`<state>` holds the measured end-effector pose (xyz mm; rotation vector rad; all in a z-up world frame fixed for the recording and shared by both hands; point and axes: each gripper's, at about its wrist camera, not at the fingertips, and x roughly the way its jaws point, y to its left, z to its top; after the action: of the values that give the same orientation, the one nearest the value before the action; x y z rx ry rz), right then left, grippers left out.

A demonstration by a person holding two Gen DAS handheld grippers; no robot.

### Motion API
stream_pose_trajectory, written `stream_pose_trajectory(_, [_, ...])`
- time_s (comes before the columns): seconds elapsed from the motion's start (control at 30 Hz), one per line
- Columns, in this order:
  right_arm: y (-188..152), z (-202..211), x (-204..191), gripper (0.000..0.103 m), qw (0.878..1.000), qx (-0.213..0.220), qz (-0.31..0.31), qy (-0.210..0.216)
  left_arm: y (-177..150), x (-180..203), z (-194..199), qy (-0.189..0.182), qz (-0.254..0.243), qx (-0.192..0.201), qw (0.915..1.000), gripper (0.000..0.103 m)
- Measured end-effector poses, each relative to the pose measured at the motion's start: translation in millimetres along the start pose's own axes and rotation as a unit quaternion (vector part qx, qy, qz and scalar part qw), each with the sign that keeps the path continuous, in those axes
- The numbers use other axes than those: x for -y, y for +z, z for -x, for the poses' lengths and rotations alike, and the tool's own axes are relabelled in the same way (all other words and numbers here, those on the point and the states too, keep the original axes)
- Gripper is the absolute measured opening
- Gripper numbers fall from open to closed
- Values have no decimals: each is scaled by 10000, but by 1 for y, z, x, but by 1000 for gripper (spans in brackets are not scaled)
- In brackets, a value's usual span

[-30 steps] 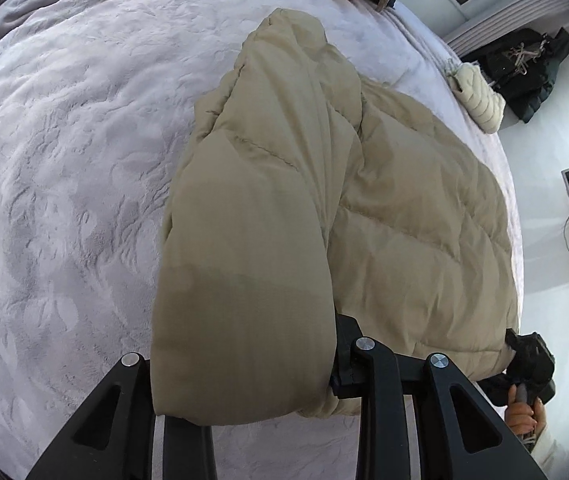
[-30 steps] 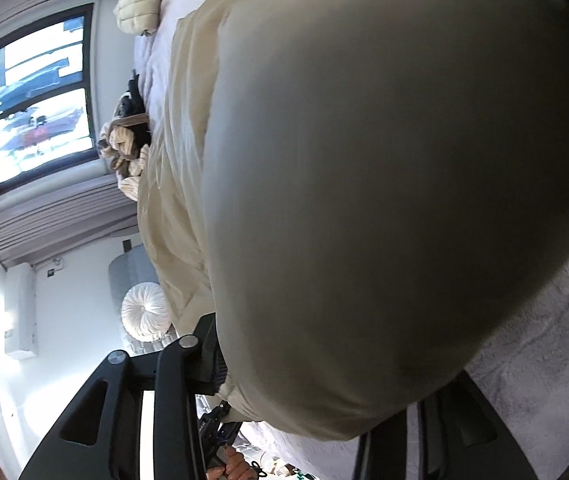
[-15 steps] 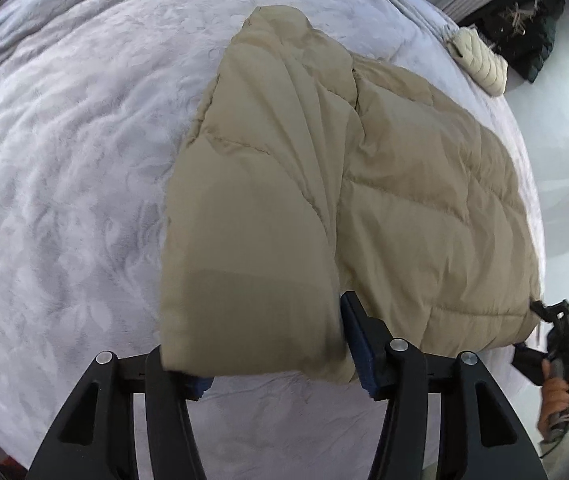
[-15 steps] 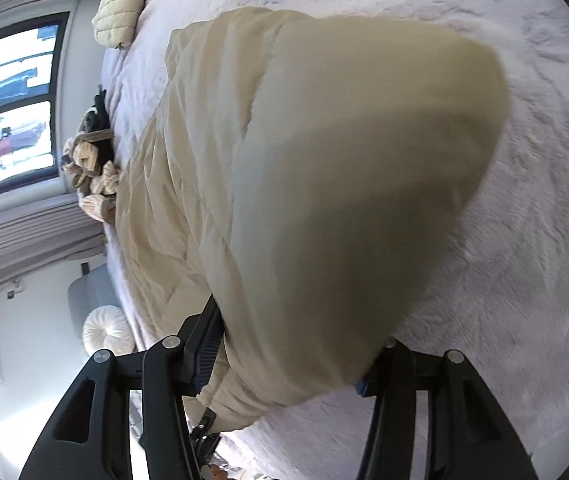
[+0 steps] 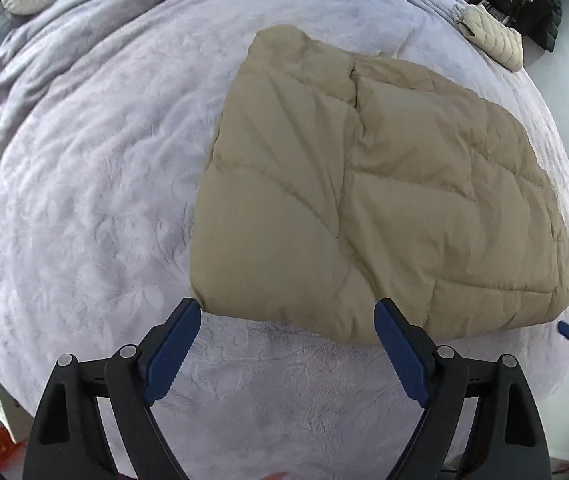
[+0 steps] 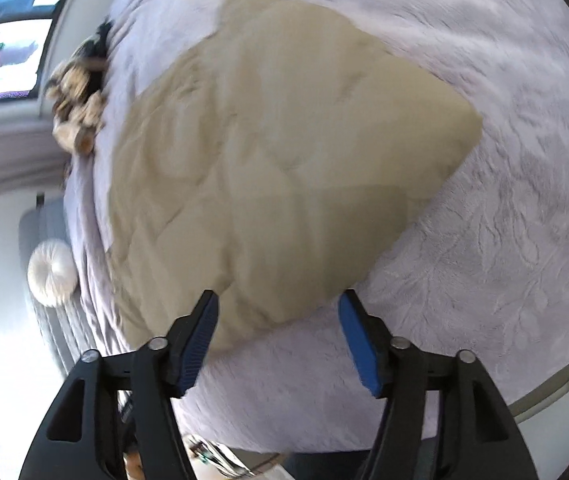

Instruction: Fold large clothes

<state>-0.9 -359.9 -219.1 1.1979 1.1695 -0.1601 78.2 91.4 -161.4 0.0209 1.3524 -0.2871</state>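
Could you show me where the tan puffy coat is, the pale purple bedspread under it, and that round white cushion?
Tan puffy coat [image 5: 384, 200]: left wrist view, middle of its quilted top.
Pale purple bedspread [image 5: 84, 184]: left wrist view, a bare stretch left of the coat.
Round white cushion [image 6: 52, 272]: right wrist view, its pleated face, off the bed's edge.

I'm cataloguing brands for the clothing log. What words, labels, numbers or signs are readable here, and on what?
None can be read.
Tan puffer jacket: no tag or logo shows.
Dark garment past the bed's far corner: a pale patch, too small and blurred to read.
Lilac bedspread: embossed pattern only, no text.
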Motion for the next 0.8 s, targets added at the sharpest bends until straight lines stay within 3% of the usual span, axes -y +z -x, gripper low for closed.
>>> stream_pose_trajectory(0.23, [-11, 29, -20, 75, 9974, 25, 715, -15, 12, 9, 14, 189, -132, 186, 9996, 89])
stream_pose_trajectory(0.37, [-23, 41, -23, 85, 9924, 149, 1195, -238, 23, 13, 23, 265, -214, 477, 9983, 89])
stream_pose_trajectory(0.43, [-25, 37, -38, 86, 9835, 321, 1622, -731, 31, 14, 22, 215, -258, 507, 9982, 89])
stream_pose_trajectory(0.53, [-29, 29, -61, 86, 9592, 576, 2317, -1515, 43, 20, 21, 108, -295, 531, 9981, 89])
stream_pose_trajectory(0.67, [-29, 20, -84, 84, 9495, 635, 2641, -1569, 56, 44, 20, -264, -509, 618, 9964, 89])
stream_pose_trajectory(0.7, [-27, 18, -92, 79, 9490, 674, 2707, -1466, 61, 55, 18, -401, -620, 664, 9951, 89])
stream_pose_trajectory(0.73, [-25, 14, -99, 58, 9477, 687, 2781, -1405, 63, 61, 18, -445, -669, 699, 9943, 89])
stream_pose_trajectory(0.77, [-23, 11, -103, 28, 9464, 683, 2829, -1404, 66, 71, 16, -485, -731, 759, 9933, 89])
stream_pose_trajectory(0.8, [-20, 3, -110, 18, 9445, 627, 2902, -1406, 72, 79, 12, -506, -778, 821, 9923, 89])
